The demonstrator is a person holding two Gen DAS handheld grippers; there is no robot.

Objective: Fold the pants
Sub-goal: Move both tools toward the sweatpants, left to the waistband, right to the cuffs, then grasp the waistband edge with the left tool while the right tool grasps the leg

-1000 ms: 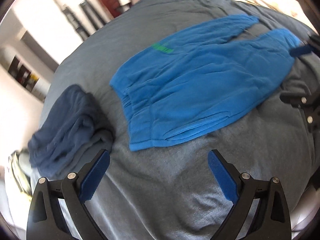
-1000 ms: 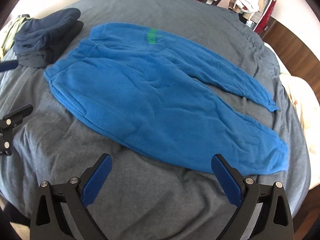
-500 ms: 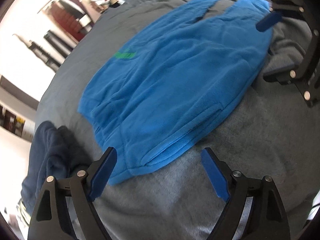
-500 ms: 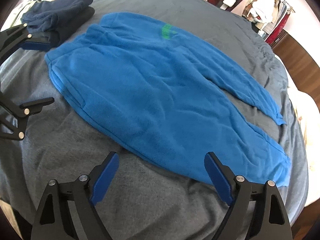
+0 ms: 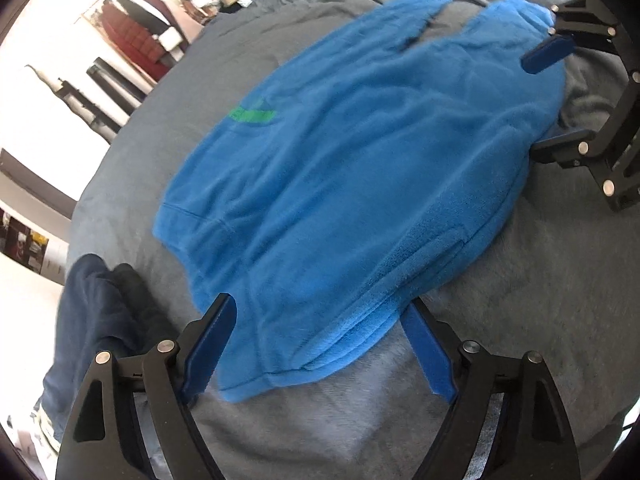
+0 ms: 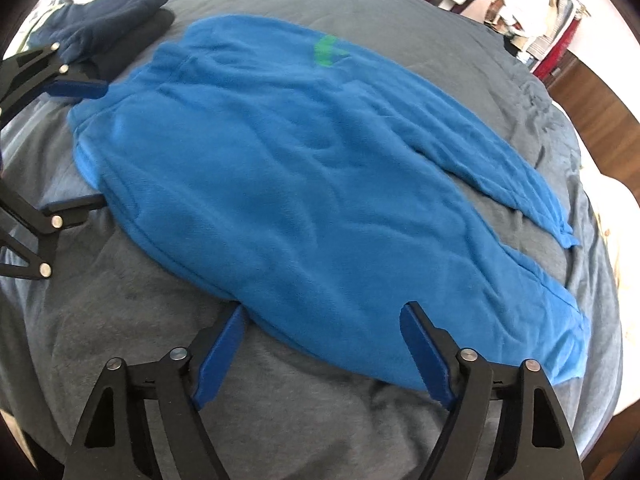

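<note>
Bright blue fleece pants (image 5: pixel 360 168) with a green logo (image 5: pixel 251 115) lie spread flat on a grey bedcover (image 5: pixel 304 432). They also show in the right wrist view (image 6: pixel 304 184), waistband at left, legs running right. My left gripper (image 5: pixel 320 344) is open, its jaws straddling the near corner of the waistband. My right gripper (image 6: pixel 324 344) is open, its jaws straddling the near edge of the closer leg. Each gripper shows in the other's view: the right one (image 5: pixel 556 92) and the left one (image 6: pixel 80 144), both open at the pants' edge.
A folded dark navy garment (image 5: pixel 96 320) lies just left of the waistband, also seen at top left in the right wrist view (image 6: pixel 108 12). A clothes rack (image 6: pixel 532 20) and wooden floor (image 6: pixel 592 96) lie beyond the bed.
Both grippers have moved forward and down to the pants. The fabric edge now lies between each gripper's open jaws. The pants have not shifted.
</note>
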